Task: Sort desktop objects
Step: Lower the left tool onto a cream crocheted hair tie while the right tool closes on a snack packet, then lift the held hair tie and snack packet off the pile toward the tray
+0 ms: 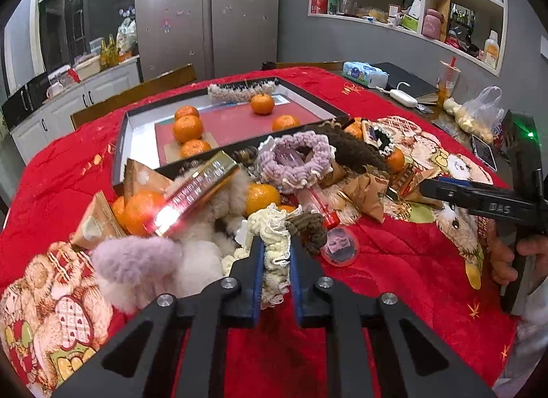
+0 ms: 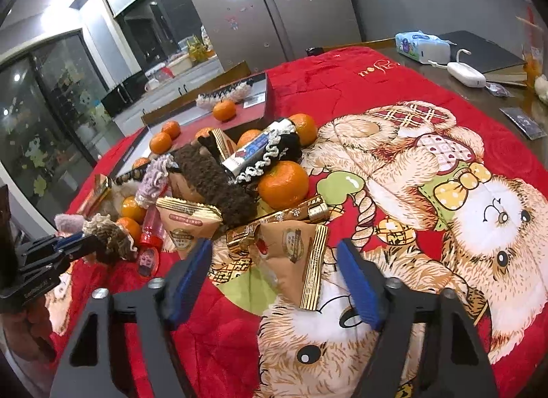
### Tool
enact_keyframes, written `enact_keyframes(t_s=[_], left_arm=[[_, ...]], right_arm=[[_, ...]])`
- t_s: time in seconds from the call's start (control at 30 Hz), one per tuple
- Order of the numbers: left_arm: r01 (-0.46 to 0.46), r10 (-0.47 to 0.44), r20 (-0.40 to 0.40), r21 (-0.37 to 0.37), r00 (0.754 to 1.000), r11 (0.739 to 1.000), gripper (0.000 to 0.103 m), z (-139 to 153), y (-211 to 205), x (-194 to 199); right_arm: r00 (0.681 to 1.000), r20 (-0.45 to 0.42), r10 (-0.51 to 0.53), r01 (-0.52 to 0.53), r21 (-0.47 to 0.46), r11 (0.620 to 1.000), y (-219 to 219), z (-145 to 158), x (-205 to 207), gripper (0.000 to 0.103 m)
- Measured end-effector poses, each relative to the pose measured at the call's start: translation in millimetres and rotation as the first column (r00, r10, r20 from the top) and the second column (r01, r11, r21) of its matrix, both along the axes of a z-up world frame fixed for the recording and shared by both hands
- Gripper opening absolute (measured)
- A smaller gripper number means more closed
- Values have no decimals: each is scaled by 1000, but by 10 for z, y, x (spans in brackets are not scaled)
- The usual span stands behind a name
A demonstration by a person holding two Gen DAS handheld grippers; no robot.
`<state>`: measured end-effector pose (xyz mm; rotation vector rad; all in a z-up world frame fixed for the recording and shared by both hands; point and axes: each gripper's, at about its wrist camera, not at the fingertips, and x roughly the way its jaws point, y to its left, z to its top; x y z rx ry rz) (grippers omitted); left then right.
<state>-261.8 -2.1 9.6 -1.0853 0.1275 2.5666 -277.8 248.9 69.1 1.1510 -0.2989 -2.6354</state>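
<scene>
From the left wrist view, the left gripper is pinching a cream crocheted scrunchie between its blue pads, the lacy loop bunching up in the narrow gap and spilling out past the fingertips; the scrunchie is lying at the near edge of a heap of mandarins, snack packets and fluffy hair ties on the red blanket, with a brown scrunchie touching it on the right and a black tray holding several mandarins sitting behind the heap. From the right wrist view, the right gripper is standing with its fingers partly spread around a brown triangular snack packet; the packet is lying between them on the blanket, its gold-striped edge pointing toward the camera, and neither pad is pressing on it, a gap showing on each side. At the left edge, the left gripper is showing clamped on the cream scrunchie
</scene>
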Motion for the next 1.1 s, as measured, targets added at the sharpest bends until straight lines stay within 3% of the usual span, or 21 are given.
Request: enact_keyframes(t_s=[0.03, 0.13, 0.4, 0.73, 1.1], left_arm=[[-4, 4, 7, 6, 1000, 1000, 14, -7, -9, -4], [-30, 30, 8, 25, 1000, 999, 14, 2, -52, -5], [-50, 51, -27, 32, 998, 998, 14, 107, -122, 75], [-63, 67, -101, 43, 993, 997, 14, 403, -219, 244], [-162, 170, -152, 67, 974, 985, 14, 597, -448, 515]], right_arm=[[999, 31, -11, 10, 26, 1000, -22, -39, -38, 46], [999, 42, -17, 14, 62, 998, -55, -49, -61, 35], [999, 25, -32, 30, 40, 999, -6, -18, -7, 32], [1000, -25, 14, -13, 39, 999, -143, 233, 85, 32], [986, -96, 137, -132, 55, 990, -603, 537, 160, 32]])
